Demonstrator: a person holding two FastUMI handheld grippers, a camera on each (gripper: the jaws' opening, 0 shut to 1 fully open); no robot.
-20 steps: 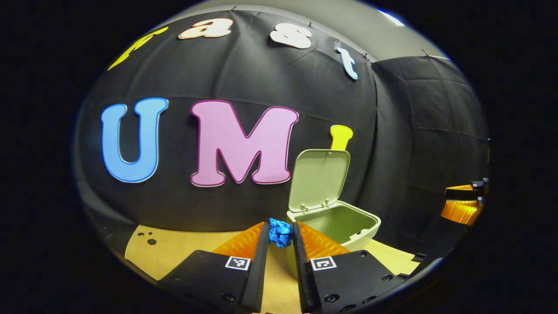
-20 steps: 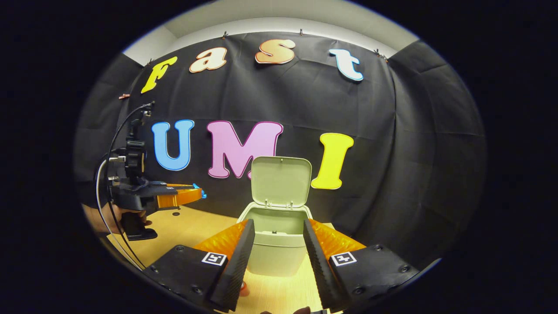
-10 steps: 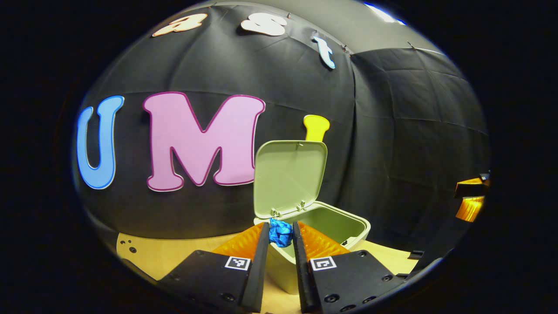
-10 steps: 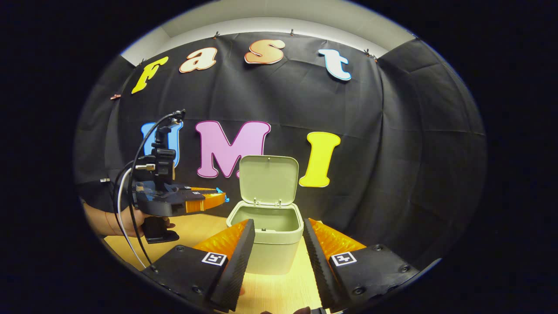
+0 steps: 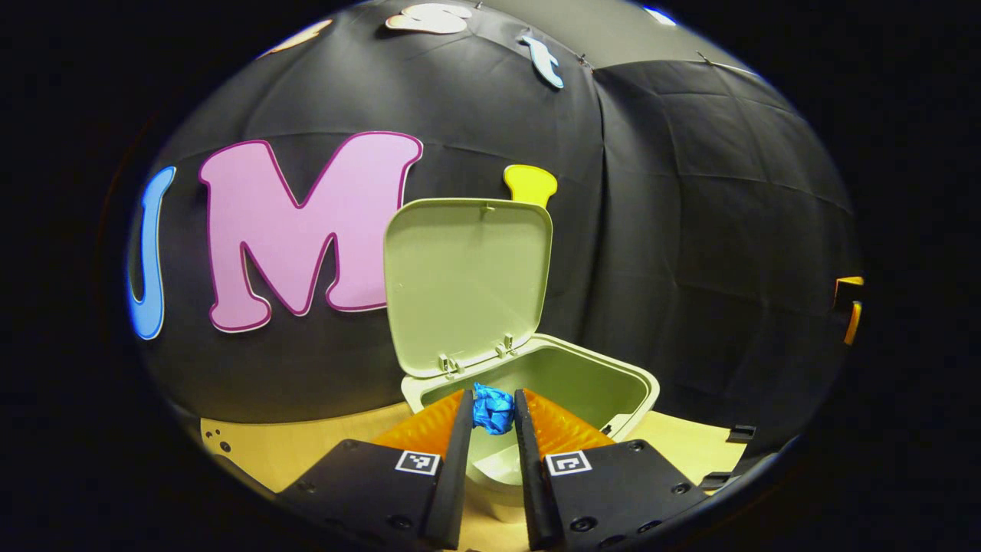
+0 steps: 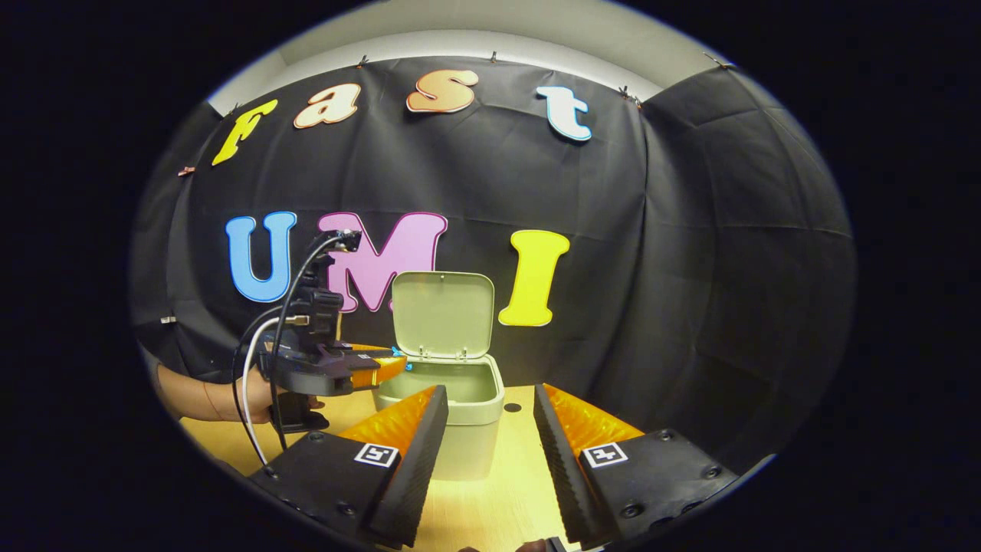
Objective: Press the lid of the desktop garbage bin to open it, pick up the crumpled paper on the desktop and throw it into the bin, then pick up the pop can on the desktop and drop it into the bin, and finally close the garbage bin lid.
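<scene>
Crumpled paper [image 5: 493, 409] clamped between left gripper [image 5: 490, 406] fingers, now carried over open bin [image 5: 613, 372] rim; release due; right gripper [image 6: 484, 399] fingers wide.

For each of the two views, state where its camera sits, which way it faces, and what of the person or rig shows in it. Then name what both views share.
Left gripper view: rides the left gripper, facing the open bin; its fingers pinch blue crumpled paper.
Right gripper view: rides the right gripper, facing the bin across the table; its open fingers, a hand.
Shared: bin, raised lid, paper.

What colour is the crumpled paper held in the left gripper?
Bright blue crumpled paper; clearest in the left gripper view.
</scene>
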